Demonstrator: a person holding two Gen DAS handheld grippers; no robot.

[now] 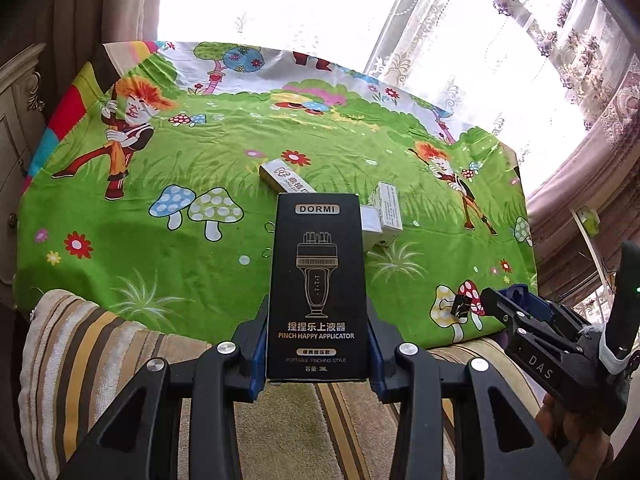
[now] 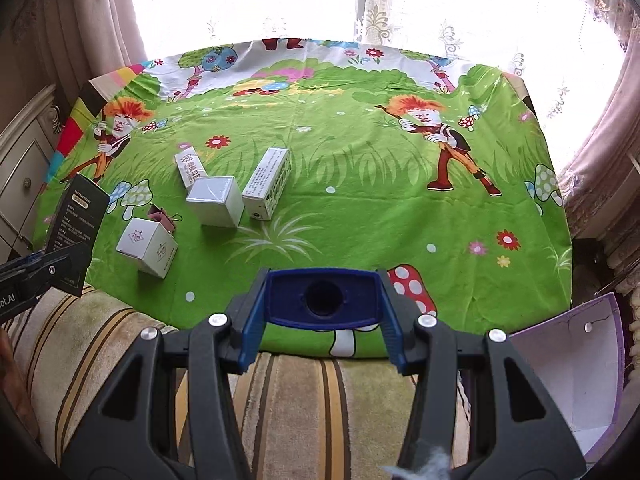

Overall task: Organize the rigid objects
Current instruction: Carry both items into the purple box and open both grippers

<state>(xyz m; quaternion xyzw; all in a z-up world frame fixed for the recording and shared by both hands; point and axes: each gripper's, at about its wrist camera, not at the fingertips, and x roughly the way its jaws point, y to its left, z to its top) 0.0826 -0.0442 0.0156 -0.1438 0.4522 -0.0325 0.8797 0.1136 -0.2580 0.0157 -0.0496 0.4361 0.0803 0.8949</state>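
Observation:
My left gripper [image 1: 318, 312] is shut on a black DORMI applicator box [image 1: 318, 264], held upright above the near table edge. That same black box [image 2: 78, 216] shows at the left edge of the right wrist view. My right gripper [image 2: 323, 280] is shut on a blue plastic piece with a round hole [image 2: 288, 300], its pads pressing both sides. On the green cartoon tablecloth [image 2: 360, 200] lie a long white logo box [image 2: 190, 168], a silver-white cube box [image 2: 214, 200], a white printed box [image 2: 268, 184] and a small white box [image 2: 146, 246].
A pink binder clip [image 2: 162, 216] lies behind the small white box. A striped cushion [image 2: 300, 392] runs along the near table edge. An open purple container with a white inside [image 2: 568, 368] stands at the lower right. Curtains and a window are beyond the far edge.

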